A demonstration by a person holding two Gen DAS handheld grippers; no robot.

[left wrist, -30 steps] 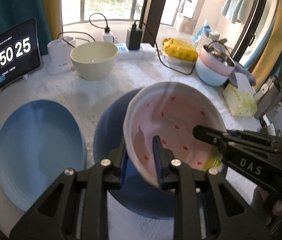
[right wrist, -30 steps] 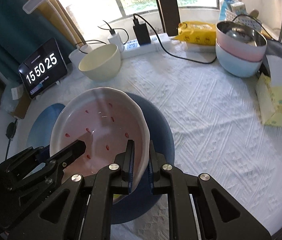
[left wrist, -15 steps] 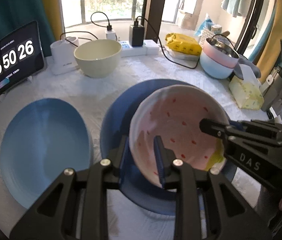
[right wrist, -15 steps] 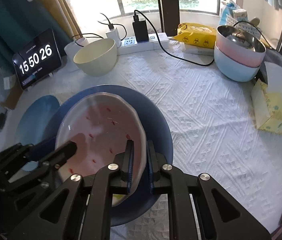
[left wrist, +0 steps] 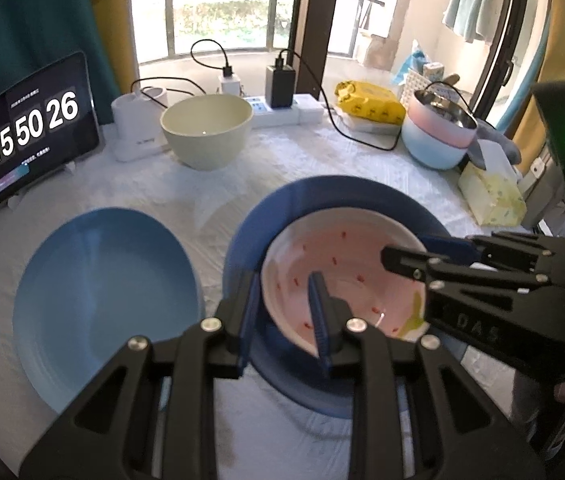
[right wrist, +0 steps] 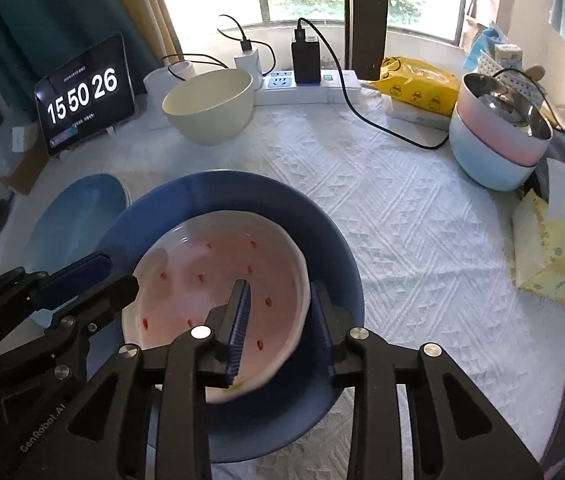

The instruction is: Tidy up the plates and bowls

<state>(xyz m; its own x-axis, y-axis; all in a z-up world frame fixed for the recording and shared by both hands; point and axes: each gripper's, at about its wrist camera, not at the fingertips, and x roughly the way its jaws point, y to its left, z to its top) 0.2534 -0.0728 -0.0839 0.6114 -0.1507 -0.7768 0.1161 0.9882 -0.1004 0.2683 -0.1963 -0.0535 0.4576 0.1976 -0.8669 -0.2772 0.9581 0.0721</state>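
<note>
A pink bowl with red specks (left wrist: 346, 264) (right wrist: 218, 276) rests inside the dark blue plate (left wrist: 334, 196) (right wrist: 242, 192). My left gripper (left wrist: 282, 300) is open, its fingers straddling the bowl's left rim. My right gripper (right wrist: 278, 312) is open, its fingers straddling the bowl's right rim. A light blue plate (left wrist: 98, 292) (right wrist: 78, 212) lies to the left. A cream bowl (left wrist: 206, 132) (right wrist: 210, 104) stands at the back. Stacked pink and light blue bowls (left wrist: 438, 136) (right wrist: 498, 144) with a metal bowl on top stand at the back right.
A tablet clock (left wrist: 34, 128) (right wrist: 82, 96) leans at the back left. A power strip with chargers and cables (left wrist: 278, 104) (right wrist: 306, 80), a yellow packet (left wrist: 370, 104) (right wrist: 418, 84) and a tissue pack (left wrist: 490, 196) (right wrist: 554, 248) lie along the back and right.
The pink bowl came down from a tilted hold onto the dark blue plate. Both grippers opened and let go of its rim.
</note>
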